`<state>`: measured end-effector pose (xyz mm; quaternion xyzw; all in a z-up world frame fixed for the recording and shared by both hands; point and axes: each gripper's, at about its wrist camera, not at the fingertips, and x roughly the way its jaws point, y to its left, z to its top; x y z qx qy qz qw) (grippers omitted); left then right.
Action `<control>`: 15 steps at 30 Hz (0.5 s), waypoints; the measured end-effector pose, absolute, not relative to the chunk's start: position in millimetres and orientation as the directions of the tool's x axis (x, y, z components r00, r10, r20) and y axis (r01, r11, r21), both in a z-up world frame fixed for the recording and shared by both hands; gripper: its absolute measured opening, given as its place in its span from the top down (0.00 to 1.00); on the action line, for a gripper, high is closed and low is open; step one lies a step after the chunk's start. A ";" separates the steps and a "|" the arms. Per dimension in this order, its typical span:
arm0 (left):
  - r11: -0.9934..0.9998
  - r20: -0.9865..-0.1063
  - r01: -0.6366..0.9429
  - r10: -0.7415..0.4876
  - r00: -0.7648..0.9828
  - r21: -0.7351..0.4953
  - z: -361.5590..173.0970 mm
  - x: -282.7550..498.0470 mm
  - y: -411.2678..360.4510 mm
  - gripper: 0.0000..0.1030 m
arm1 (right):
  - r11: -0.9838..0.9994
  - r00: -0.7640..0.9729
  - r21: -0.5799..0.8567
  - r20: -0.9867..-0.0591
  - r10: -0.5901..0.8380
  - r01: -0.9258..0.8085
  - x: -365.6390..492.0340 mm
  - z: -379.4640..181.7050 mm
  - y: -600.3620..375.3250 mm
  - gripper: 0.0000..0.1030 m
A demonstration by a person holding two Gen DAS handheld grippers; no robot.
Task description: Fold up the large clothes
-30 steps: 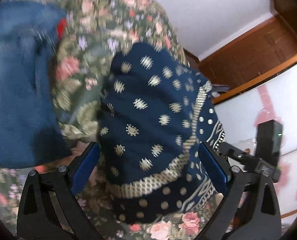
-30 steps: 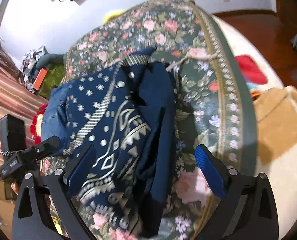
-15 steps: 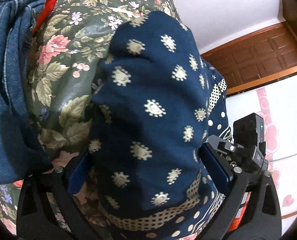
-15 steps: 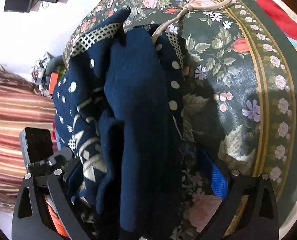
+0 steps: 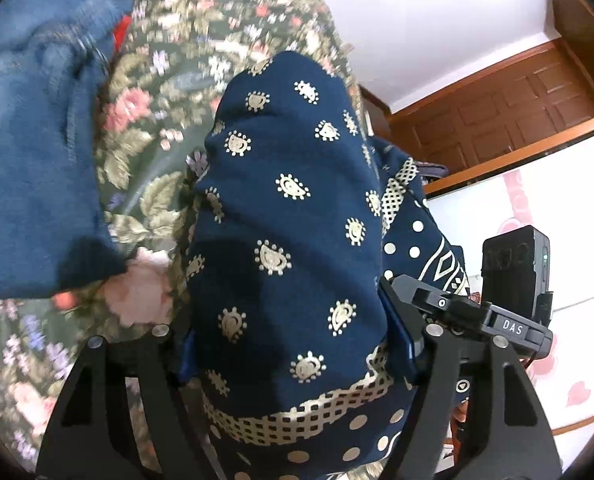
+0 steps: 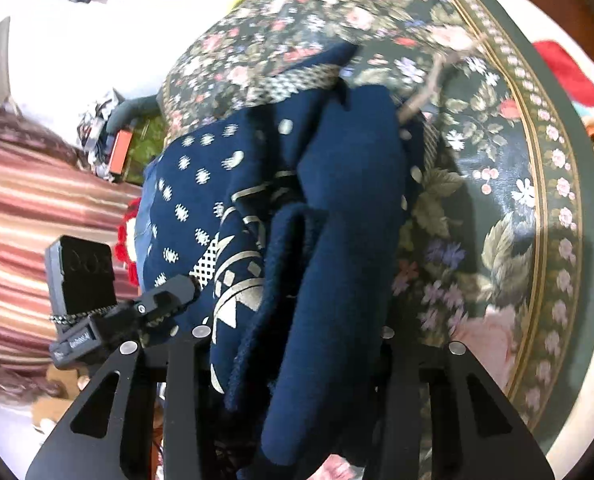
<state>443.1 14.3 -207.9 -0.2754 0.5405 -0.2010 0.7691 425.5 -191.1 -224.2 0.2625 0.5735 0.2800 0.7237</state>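
A navy garment with a gold print [image 5: 289, 232] lies bunched on the floral table cover [image 5: 169, 92]. My left gripper [image 5: 293, 356] is shut on one end of it, and the cloth bulges up between the fingers. In the right wrist view the same garment [image 6: 337, 208] shows its plain navy inner side and a drawstring [image 6: 429, 84]. My right gripper [image 6: 297, 356] is shut on that end, with thick folds between the fingers. Each gripper's body shows at the side of the other's view.
A blue denim garment [image 5: 29, 152] with something red under it lies left of the navy one. The floral table cover's bordered edge [image 6: 545, 184] curves along the right. Beyond lie a tan rug, a red item [image 6: 565, 68], a striped fabric [image 6: 25, 216] and a wooden door [image 5: 509, 112].
Both grippers have gone from open around the garment to shut on it. The cloth has gathered and now bulges up between the fingers. The views are blurred with motion.
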 end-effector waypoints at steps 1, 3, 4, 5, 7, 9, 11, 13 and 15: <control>0.768 -0.714 0.023 -0.606 0.350 -0.640 -196.9 438.3 18.5 0.29 | 0.704 0.190 0.701 -0.680 0.709 -0.114 421.6 -216.0 -185.9 0.65; 0.775 -0.703 0.048 -0.596 0.388 -0.630 -171.4 429.1 27.8 0.29 | 0.698 0.205 0.702 -0.669 0.714 -0.141 419.6 -201.1 -175.9 0.65; 0.781 -0.699 0.060 -0.587 0.409 -0.621 -157.5 427.5 34.3 0.29 | 0.698 0.217 0.697 -0.665 0.715 -0.164 418.4 -190.4 -167.4 0.65; 0.789 -0.693 0.075 -0.577 0.432 -0.610 -145.9 421.8 40.8 0.29 | 0.698 0.229 0.691 -0.660 0.716 -0.190 416.9 -180.3 -162.5 0.65; 0.803 -0.678 0.100 -0.556 0.481 -0.587 -121.0 413.0 56.3 0.29 | 0.690 0.249 0.683 -0.643 0.724 -0.239 414.9 -159.9 -152.0 0.65; 0.817 -0.661 0.120 -0.534 0.527 -0.564 -99.1 406.4 74.2 0.29 | 0.680 0.266 0.677 -0.625 0.734 -0.283 415.6 -142.3 -135.6 0.65; 0.828 -0.644 0.129 -0.514 0.567 -0.546 -79.3 400.6 95.1 0.29 | 0.666 0.277 0.669 -0.606 0.746 -0.329 419.0 -125.4 -115.5 0.65; 0.832 -0.632 0.123 -0.499 0.593 -0.542 -68.6 394.3 117.3 0.29 | 0.658 0.281 0.659 -0.596 0.753 -0.365 420.3 -114.6 -101.8 0.65; 0.835 -0.624 0.105 -0.481 0.616 -0.540 -59.7 396.3 142.6 0.29 | 0.648 0.282 0.646 -0.586 0.760 -0.404 425.2 -103.9 -79.4 0.65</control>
